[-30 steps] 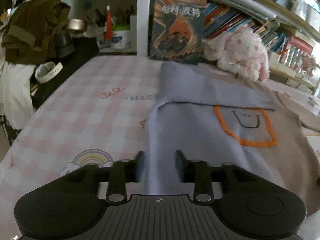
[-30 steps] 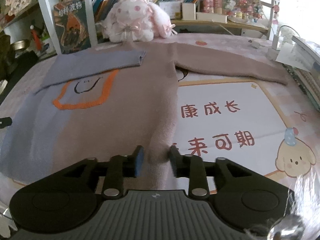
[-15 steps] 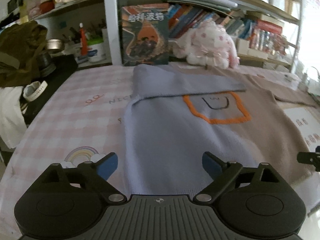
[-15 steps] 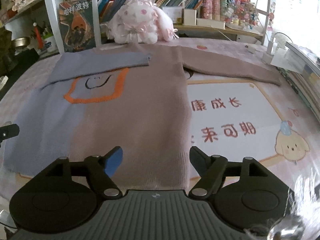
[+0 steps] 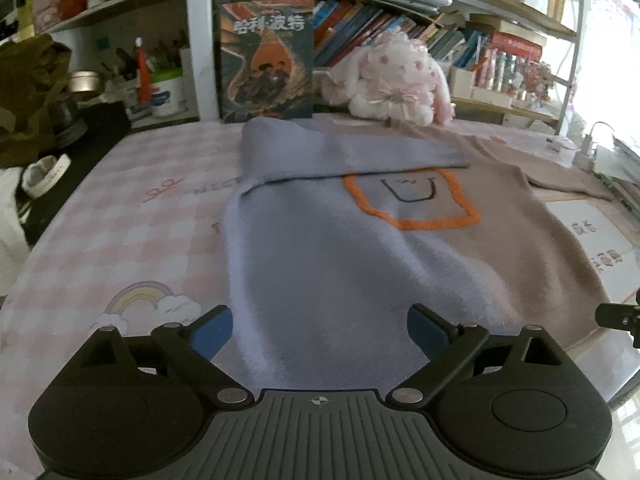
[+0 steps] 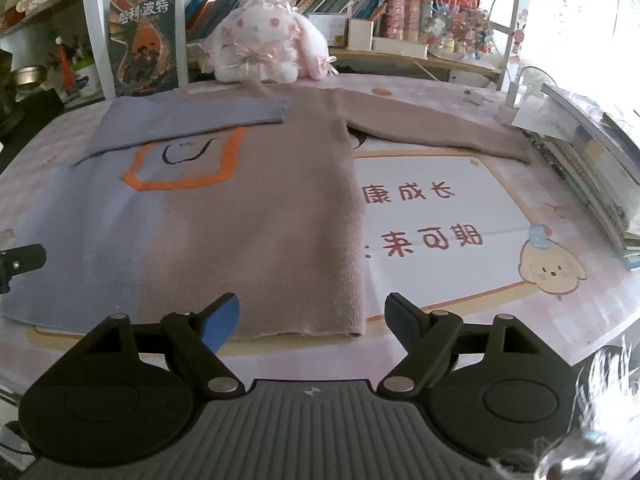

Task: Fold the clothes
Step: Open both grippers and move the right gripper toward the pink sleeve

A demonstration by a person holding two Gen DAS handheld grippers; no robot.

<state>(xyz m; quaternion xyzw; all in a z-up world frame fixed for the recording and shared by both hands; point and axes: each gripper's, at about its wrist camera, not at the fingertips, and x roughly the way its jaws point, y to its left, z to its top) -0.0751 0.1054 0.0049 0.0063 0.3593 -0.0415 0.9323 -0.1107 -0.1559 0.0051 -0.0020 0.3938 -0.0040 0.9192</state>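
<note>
A sweater [image 6: 248,216], lavender on one half and tan on the other, lies flat on the table with an orange outlined patch [image 6: 184,164]. Its lavender sleeve [image 6: 188,120] is folded across the chest. Its tan sleeve [image 6: 436,132] stretches out to the right. The sweater also shows in the left wrist view [image 5: 340,260]. My left gripper [image 5: 320,330] is open and empty above the lavender hem. My right gripper [image 6: 312,320] is open and empty just before the tan hem.
A pink plush rabbit [image 6: 264,50] and an upright book [image 6: 142,42] stand at the table's back under bookshelves. Stacked books [image 6: 592,168] line the right side. A printed mat [image 6: 444,216] covers the table at right. Dark clothes [image 5: 28,92] hang at far left.
Both grippers have opened, let go of the sweater's hem and pulled back a little. The sweater lies flat.
</note>
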